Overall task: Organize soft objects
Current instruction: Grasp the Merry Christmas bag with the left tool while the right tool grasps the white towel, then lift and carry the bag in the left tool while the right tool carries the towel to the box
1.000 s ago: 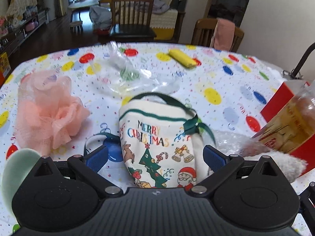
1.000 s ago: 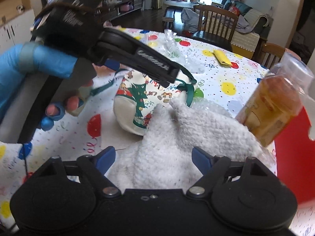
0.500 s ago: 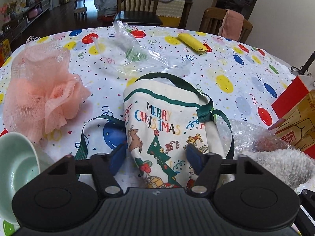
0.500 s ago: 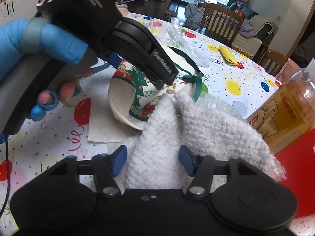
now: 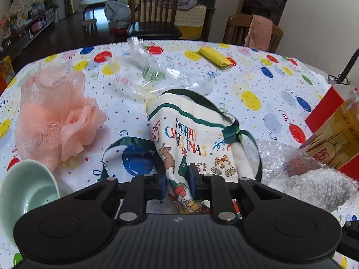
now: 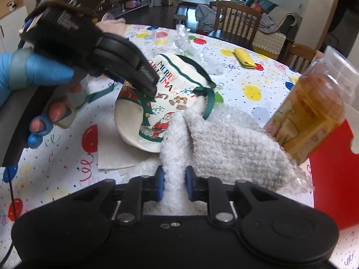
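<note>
Fingers of left gripper [image 5: 177, 185] pinching Christmas bag [image 5: 197, 143] on balloon-print tablecloth [image 5: 258, 83], right gripper [image 6: 174, 183] clamped on white fuzzy cloth [image 6: 224, 143], wooden chairs [image 5: 154, 11] behind, peach mesh pouf [image 5: 56, 116] only in left view, gloved hand [image 6: 33, 74] only in right.

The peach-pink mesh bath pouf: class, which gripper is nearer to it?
Left. The left gripper, shut on the Christmas-print fabric bag, is beside the pouf; the right gripper grips the white fluffy cloth farther away.
</note>
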{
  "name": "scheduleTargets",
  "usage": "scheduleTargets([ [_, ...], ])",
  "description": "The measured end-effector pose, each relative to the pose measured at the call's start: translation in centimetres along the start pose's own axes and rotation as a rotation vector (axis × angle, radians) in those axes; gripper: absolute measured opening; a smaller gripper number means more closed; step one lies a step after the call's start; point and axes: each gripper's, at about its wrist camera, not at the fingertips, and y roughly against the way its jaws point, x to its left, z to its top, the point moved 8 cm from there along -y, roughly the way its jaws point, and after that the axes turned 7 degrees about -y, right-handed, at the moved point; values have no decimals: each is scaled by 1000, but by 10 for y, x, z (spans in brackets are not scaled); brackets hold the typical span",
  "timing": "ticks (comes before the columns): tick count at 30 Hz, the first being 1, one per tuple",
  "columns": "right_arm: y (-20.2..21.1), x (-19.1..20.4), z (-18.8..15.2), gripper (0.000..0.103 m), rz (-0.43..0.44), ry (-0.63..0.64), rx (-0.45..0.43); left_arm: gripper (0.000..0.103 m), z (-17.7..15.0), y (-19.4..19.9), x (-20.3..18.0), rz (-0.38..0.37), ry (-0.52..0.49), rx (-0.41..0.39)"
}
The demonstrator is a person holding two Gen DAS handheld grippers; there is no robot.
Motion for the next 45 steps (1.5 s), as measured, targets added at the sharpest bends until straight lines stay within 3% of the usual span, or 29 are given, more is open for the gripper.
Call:
scheduleTargets([
  [4,16,-6,3,7,23,-40,-30,12,4,11,-2,-7,-16,-36],
  [16,102,-40,26,6,109,-169,-183,8,22,65,-10,-65,-37,-161],
  [27,181,-88,32,6,176,-336,-269,8,15,116,-18,-148,-27,-187],
  [37,219,-138,31,6,147,-414,-324,8,21,175,-31,-240,34,-234],
  [45,228,-183,30,6,120,-427,-358,8,48,226,-72,-302,18,-321],
])
